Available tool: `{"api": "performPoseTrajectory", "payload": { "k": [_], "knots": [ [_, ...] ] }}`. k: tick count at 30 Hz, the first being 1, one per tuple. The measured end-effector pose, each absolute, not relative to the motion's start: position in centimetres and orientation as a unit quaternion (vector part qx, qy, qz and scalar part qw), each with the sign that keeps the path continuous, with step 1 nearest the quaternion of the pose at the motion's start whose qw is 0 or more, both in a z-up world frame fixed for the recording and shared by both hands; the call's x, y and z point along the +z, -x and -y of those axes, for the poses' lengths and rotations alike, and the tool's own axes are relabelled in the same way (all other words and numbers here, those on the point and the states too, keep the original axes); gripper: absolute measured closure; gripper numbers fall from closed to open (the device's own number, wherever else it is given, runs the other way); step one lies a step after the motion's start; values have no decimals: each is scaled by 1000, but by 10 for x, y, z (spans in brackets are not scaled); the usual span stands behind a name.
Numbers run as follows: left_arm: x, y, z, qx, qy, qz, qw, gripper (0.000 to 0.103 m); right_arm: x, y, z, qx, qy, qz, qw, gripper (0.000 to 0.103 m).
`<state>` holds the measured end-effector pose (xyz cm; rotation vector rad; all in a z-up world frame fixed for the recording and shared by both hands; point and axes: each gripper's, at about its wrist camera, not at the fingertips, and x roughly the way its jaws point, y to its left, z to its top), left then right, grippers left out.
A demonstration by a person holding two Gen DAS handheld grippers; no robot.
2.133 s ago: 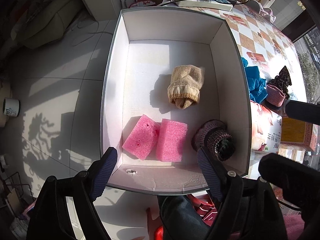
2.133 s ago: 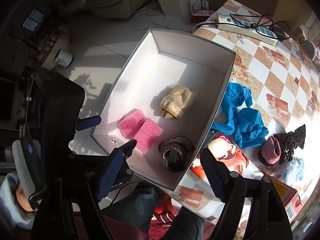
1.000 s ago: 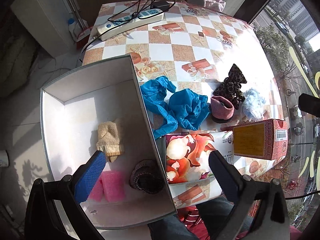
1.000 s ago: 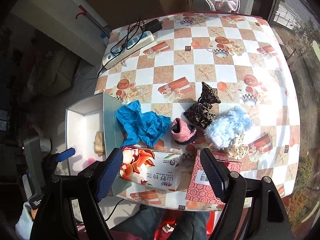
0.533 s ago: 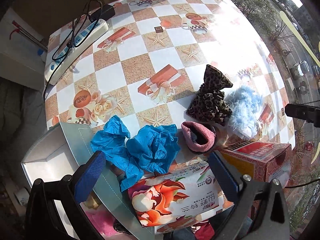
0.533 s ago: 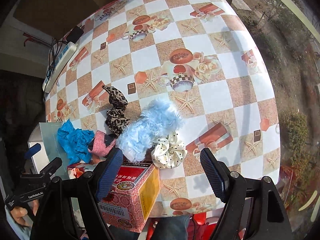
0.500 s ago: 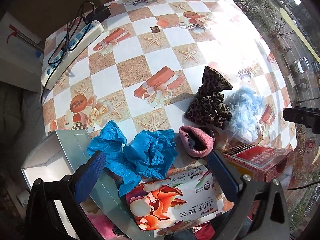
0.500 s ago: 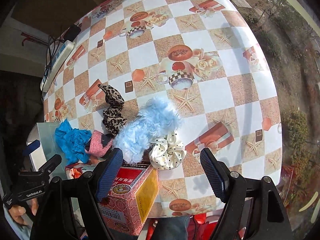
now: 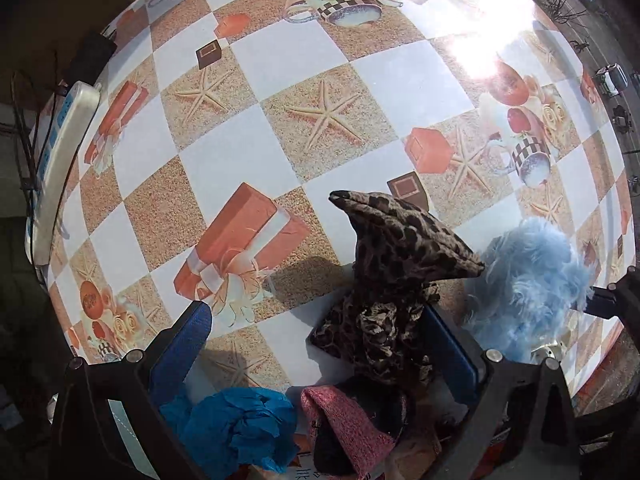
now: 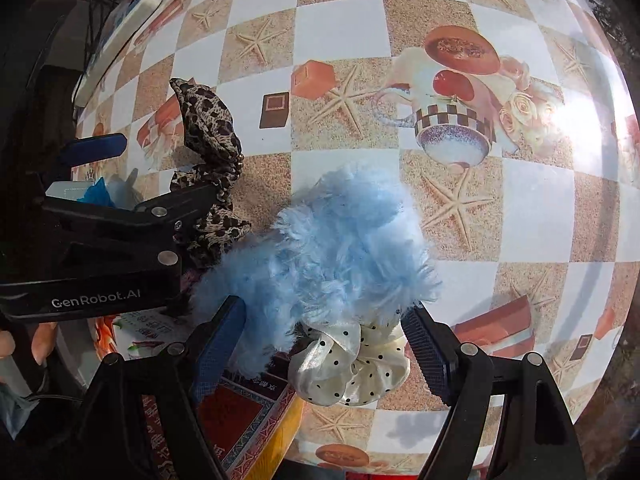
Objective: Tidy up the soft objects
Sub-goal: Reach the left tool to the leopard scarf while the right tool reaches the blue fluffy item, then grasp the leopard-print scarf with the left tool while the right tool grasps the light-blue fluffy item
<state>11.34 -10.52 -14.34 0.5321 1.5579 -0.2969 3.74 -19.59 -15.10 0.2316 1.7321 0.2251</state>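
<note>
My left gripper [image 9: 316, 344] is open low over the table; the leopard-print scrunchie [image 9: 396, 280] lies by its right finger, partly between the jaws. It also shows in the right wrist view [image 10: 212, 148]. A pink knit piece [image 9: 344, 424] and a crumpled blue cloth [image 9: 236, 428] lie just below. My right gripper [image 10: 324, 344] is open around the fluffy light-blue scrunchie [image 10: 332, 240], also seen in the left wrist view [image 9: 528, 280], and the white polka-dot scrunchie [image 10: 352, 364]. Neither gripper holds anything.
The checkered tablecloth [image 9: 260, 140] stretches ahead of both grippers. A white power strip [image 9: 60, 152] lies along the table's left edge. A red patterned box [image 10: 240, 412] and a printed tissue pack [image 10: 136, 328] sit near the front edge, under my right gripper's left finger.
Both grippers have moved from over the white box to the table and dropped close to the scrunchies. The left one came to the leopard scrunchie, the right one to the blue and white ones.
</note>
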Motion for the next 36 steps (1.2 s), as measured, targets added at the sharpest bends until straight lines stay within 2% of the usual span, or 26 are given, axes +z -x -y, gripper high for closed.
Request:
{"api": "performPoseTrajectory", "payload": {
  "k": [4,6,13,19,23,25,36],
  "knots": [
    [-143,-130,97,-73,-262,-659,701,0,-161,-52,195,69,-60,-749,656,22],
    [-138,-142,83,-49,-248,-659,709,0,-158,-61,212,36,-75,-739,669,22],
    [-112,-161,40,-47,-97,-689,717,0,-129,-65,289,-32,-184,-688,701,22],
    [-136,-162,46,-28,-49,-717,695,0,-150,-68,276,-17,-219,-707,673,22],
    [-154,-162,51,-20,-47,-723,689,0,-164,-76,258,-30,-192,-719,667,22],
    [-163,-163,51,-14,-49,-727,685,0,-168,-81,251,-28,-179,-718,672,1],
    [-180,-165,34,-20,-27,-737,675,0,-181,-94,211,-46,-68,-732,676,0]
  ]
}}
